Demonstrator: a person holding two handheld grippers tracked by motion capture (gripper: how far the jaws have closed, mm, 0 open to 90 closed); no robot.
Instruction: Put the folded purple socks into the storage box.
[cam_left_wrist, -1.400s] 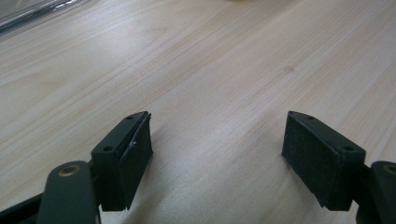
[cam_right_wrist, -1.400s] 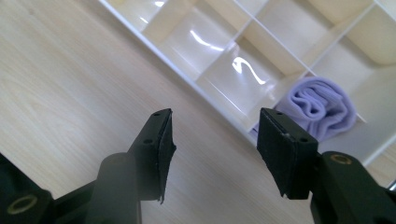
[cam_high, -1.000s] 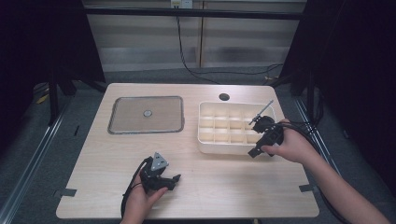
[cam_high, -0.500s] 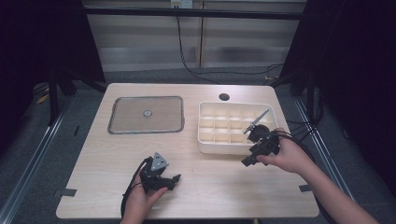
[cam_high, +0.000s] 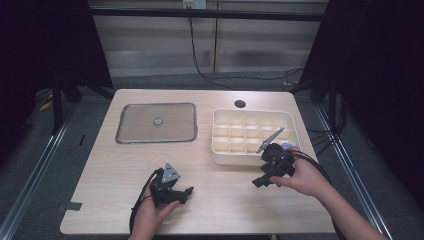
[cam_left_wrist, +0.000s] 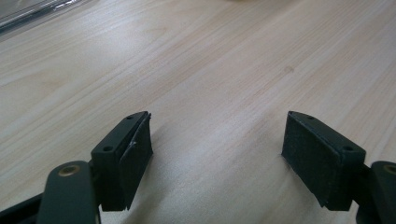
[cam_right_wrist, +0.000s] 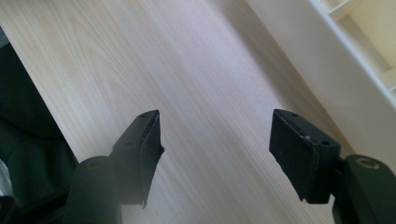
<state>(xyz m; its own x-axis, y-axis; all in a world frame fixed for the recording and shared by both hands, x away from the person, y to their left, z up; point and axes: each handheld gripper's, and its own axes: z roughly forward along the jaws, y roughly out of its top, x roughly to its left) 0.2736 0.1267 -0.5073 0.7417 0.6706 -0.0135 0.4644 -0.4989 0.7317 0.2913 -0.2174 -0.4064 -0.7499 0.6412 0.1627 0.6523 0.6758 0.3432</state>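
Nearest the person, the left gripper rests low over the table near its front edge, held in the left hand. In the left gripper view its jaws stand wide apart with bare wood between them; it is released and grasps nothing.

Further in and to the right, the right gripper sits in the right hand, just in front of the compartment box. The right gripper view shows both pads spread over plain tabletop with nothing between them, and the jaws have just been opening. This gripper is also released and empty. In that view the box wall runs diagonally along the upper right, close beside the jaws but apart from them.

The compartment box lies on the right half of the table, its long axis running left to right across the table. A small purple item (too small to identify) appears at the box's near right corner, just beside the right hand.

The right gripper is much the nearer to the box; the left is well apart from it. Any move on the box would likely fall to the right hand, reaching away from the person.

Furthest left, the flat lid lies on the table, apart from the box.
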